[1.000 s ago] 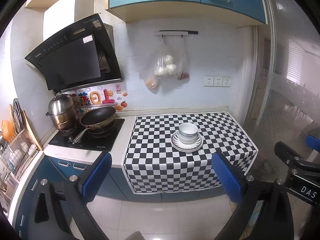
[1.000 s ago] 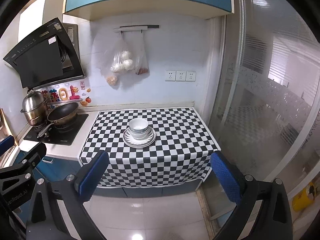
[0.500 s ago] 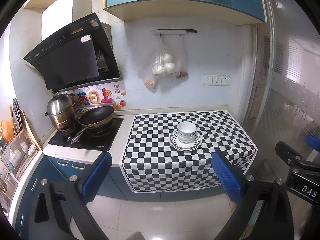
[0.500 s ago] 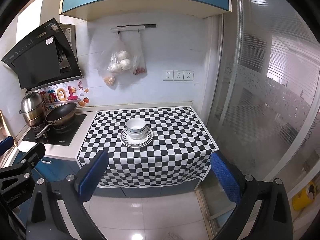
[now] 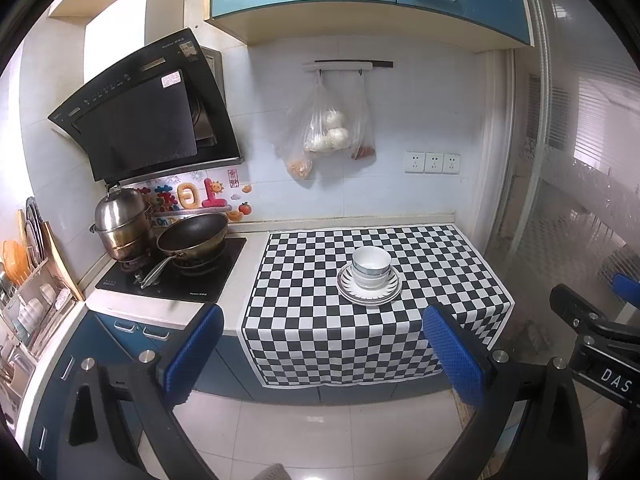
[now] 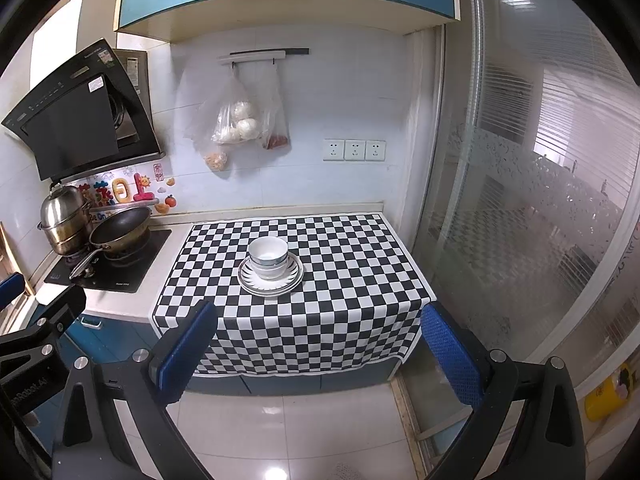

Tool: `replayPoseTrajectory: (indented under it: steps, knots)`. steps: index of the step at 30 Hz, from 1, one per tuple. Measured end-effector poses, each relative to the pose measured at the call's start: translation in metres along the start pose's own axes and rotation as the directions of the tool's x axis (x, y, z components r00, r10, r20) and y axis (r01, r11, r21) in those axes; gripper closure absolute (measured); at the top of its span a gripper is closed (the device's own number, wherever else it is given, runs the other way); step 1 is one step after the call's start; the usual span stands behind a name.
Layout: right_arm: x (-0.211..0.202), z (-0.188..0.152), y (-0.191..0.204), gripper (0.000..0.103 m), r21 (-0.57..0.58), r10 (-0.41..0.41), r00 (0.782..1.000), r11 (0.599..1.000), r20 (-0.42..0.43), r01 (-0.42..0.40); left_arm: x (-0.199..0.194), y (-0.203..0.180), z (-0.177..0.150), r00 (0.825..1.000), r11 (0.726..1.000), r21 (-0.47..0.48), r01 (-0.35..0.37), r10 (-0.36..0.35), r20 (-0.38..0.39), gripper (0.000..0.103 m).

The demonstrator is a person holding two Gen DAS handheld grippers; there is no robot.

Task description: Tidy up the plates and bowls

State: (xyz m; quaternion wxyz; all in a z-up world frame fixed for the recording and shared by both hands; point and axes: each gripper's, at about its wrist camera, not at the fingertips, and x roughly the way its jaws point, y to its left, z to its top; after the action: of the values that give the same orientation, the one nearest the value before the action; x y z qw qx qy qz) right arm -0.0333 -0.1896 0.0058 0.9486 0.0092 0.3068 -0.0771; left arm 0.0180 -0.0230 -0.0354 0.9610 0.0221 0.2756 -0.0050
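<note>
White bowls [image 5: 371,267] are stacked on a stack of plates [image 5: 369,291] in the middle of the checkered cloth [image 5: 320,332] on the counter. The same bowls [image 6: 267,258] and plates [image 6: 270,281] show in the right wrist view. My left gripper [image 5: 323,350] is open and empty, held back from the counter over the floor. My right gripper [image 6: 319,346] is open and empty, also well short of the counter. Both are far from the dishes.
A hob [image 5: 172,276] with a steel pot [image 5: 122,222] and a frying pan [image 5: 192,234] is left of the cloth. A dish rack [image 5: 28,300] stands at far left. Bags [image 5: 326,132] hang on the wall. A glass door [image 6: 520,200] is on the right.
Both grippers have drawn back slightly from the counter; the dishes look a little smaller and farther. Nothing on the counter has moved.
</note>
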Motion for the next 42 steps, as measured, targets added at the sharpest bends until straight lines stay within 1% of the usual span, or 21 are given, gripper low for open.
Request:
replayPoseTrajectory:
  steps: [10, 24, 42]
  knots:
    - [0.005, -0.001, 0.001, 0.000, 0.005, -0.013, 1.000, 1.000, -0.008, 0.013, 0.005, -0.001, 0.003, 1.000, 1.000, 0.000, 0.008, -0.008, -0.011, 0.001]
    - [0.008, 0.000, 0.004, 0.000, 0.000, -0.030, 1.000, 1.000, -0.006, 0.030, 0.008, 0.001, 0.008, 1.000, 1.000, -0.002, 0.000, 0.000, -0.004, 0.001]
    - [0.012, 0.003, 0.009, 0.000, -0.005, -0.028, 1.000, 1.000, -0.007, 0.028, 0.011, 0.002, 0.010, 1.000, 1.000, -0.008, -0.002, 0.002, -0.001, 0.001]
